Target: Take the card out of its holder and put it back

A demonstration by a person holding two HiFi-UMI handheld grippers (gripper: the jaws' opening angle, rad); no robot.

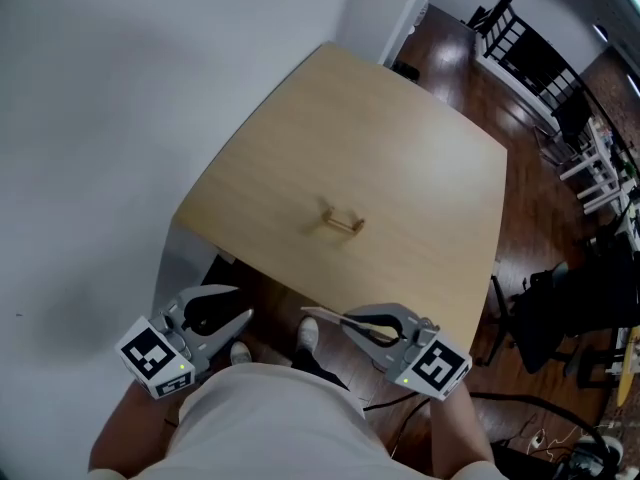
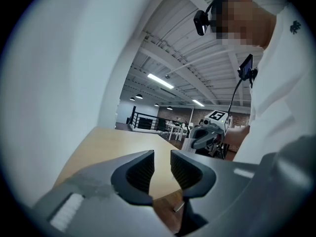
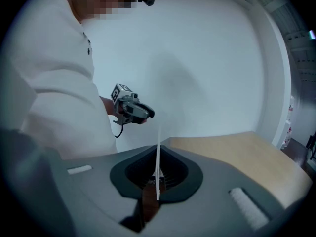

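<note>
My right gripper [image 1: 352, 324] is clenched on the card [image 1: 318, 316]. In the right gripper view I see the card edge-on, a thin white line standing up from between the two pads. So the card is out of the holder [image 1: 342, 222], which stands alone near the middle of the table [image 1: 420, 138], well apart from both grippers. Both grippers are close to my body, off the near edge of the table. My left gripper [image 1: 243, 303] has its jaws a little apart, with nothing between them. I judge that the first half of the task is done and the return is the step in hand. The next move asks me to carry the card over the table, bring its lower edge in line with the holder's slot, and lower it straight. The holder looks light and could slide, so the left gripper may steady it
</note>
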